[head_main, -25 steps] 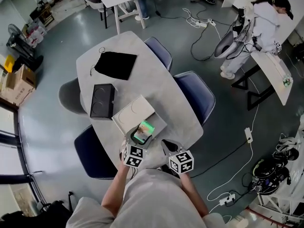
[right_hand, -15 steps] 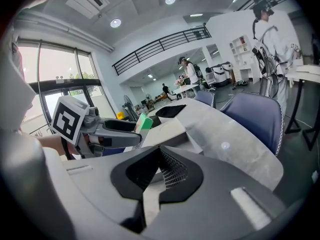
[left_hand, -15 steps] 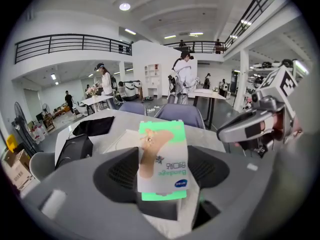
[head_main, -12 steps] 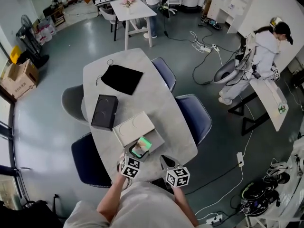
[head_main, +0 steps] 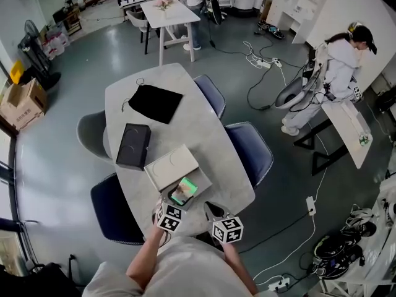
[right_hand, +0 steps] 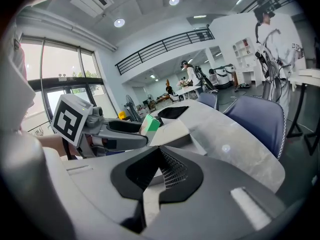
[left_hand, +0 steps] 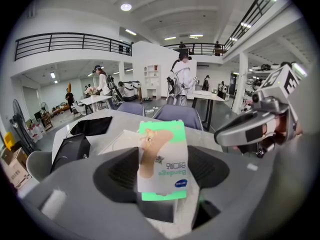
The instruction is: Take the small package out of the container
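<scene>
Jaws of the left gripper (left_hand: 162, 173) clamp the green-and-white package (left_hand: 162, 154), whose lower edge is hidden behind them; its print reads upside down. In the head view it lies over the near corner of the white container (head_main: 167, 164) on the table (head_main: 210, 135); whether it touches the container cannot be told. Just beside, the right gripper (right_hand: 159, 176) is closed on nothing.

Small package (left_hand: 162, 159): green-and-white bandage box, upright, clamped in left hand-held gripper (left_hand: 161, 178) jaws. Sits at the near right end of the container (head_main: 162, 166), an open pale box at the table's (head_main: 207, 125) near end.
</scene>
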A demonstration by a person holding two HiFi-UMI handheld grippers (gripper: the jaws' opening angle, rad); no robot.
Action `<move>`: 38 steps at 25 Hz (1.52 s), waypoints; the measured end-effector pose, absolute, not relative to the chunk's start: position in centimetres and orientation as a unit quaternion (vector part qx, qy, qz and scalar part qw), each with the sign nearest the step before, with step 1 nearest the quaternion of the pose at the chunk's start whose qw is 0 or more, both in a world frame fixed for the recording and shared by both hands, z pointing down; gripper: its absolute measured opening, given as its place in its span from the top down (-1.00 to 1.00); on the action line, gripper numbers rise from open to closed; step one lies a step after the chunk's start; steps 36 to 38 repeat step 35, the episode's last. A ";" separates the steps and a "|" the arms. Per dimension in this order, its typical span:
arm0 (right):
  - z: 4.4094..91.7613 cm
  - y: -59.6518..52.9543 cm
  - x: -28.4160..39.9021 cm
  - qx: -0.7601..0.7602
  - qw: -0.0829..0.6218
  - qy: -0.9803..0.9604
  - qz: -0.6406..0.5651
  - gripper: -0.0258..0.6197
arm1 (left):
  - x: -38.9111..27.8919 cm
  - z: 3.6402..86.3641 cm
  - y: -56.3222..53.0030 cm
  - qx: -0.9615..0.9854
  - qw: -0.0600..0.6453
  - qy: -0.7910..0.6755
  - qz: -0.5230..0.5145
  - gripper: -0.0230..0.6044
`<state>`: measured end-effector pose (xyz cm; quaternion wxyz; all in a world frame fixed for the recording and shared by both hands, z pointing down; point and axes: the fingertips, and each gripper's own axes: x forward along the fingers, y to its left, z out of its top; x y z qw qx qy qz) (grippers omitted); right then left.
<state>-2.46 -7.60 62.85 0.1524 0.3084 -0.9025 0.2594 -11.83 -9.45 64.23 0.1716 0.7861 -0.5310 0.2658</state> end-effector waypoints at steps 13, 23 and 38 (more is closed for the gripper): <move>63.1 -7.7 -2.4 0.304 0.161 -0.904 0.254 0.92 | -12.4 64.0 -9.5 0.784 0.168 -0.535 0.266 -0.21; 62.6 -7.9 -2.4 0.303 0.156 -0.905 0.254 0.92 | -12.3 63.9 -9.7 0.784 0.167 -0.534 0.271 -0.21; 62.5 -7.9 -2.3 0.307 0.153 -0.905 0.250 0.92 | -12.2 64.5 -9.6 0.781 0.165 -0.535 0.276 -0.21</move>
